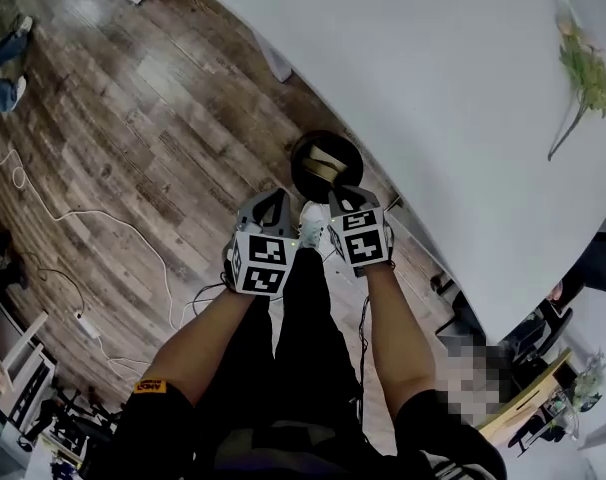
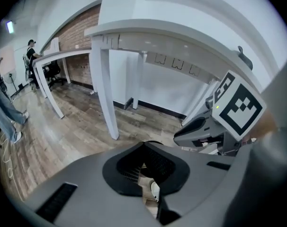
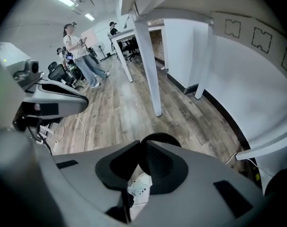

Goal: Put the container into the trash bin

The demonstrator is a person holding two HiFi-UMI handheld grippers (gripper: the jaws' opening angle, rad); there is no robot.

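A round black trash bin (image 1: pixel 324 165) stands on the wood floor at the white table's edge. A tan, box-like container (image 1: pixel 329 164) lies inside it. My left gripper (image 1: pixel 272 198) and right gripper (image 1: pixel 347 195) hang side by side just short of the bin, above my legs. Both are shut, with nothing between the jaw tips. In the left gripper view the jaws (image 2: pixel 144 144) meet, and in the right gripper view the jaws (image 3: pixel 142 142) meet too, with the bin's rim (image 3: pixel 163 137) just beyond them. A white shoe (image 1: pixel 311 222) shows below, between the grippers.
The white table (image 1: pixel 463 88) overhangs the bin to the right and carries a green sprig (image 1: pixel 586 66). A white table leg (image 2: pixel 108 98) stands ahead of the left gripper. Cables (image 1: pixel 103 218) trail over the floor at left. People (image 3: pixel 79 51) stand far off.
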